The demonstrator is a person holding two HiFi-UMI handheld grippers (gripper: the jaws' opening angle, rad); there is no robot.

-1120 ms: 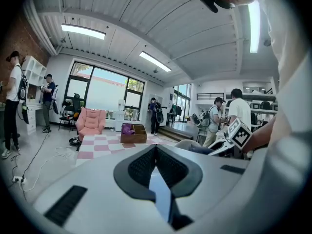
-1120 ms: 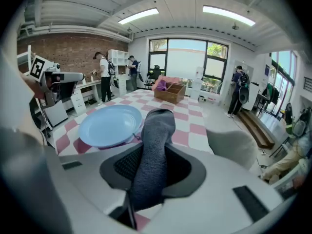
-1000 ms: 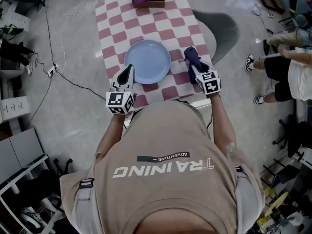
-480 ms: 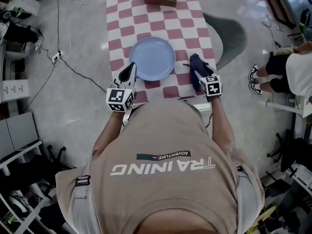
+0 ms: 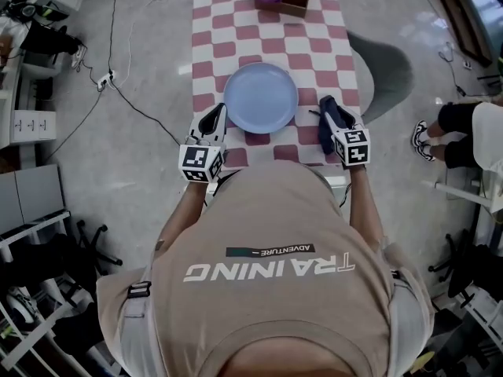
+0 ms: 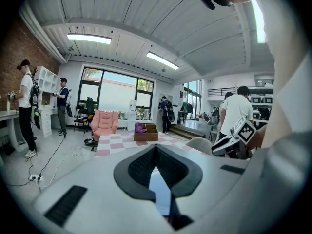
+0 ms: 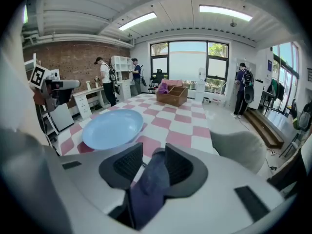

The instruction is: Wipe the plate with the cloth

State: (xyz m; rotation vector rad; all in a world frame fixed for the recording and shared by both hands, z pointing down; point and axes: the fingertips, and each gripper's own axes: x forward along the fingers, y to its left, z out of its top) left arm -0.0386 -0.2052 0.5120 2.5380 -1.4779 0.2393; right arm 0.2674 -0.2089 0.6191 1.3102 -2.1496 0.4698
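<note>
- The round pale-blue plate (image 5: 260, 97) sits on the pink-and-white checked table (image 5: 228, 45) with its face bare. Over the last second it has kept its spot, and no cloth has reached it.
- Just right of the plate, the right gripper (image 7: 154, 149) has the dark navy cloth (image 7: 148, 189) between its jaws. Those jaws have just been closing and now stand about half apart. The cloth leans on one pad while a strip of table shows between it and the other, so we judge they are not pinching it yet.
- We read that as a fresh grip being taken. Gripper and cloth are beside the plate just as they were a second ago, so the wiping has not begun.
- At the plate's near-left rim, the left gripper (image 6: 156, 152) has its jaws closed tip to tip on nothing, and the plate's pale blue shows through the slit behind the tips. It has stayed there; we cannot tell whether it presses on the rim.
- We think the grip must firm up before the cloth is carried across onto the plate.
</note>
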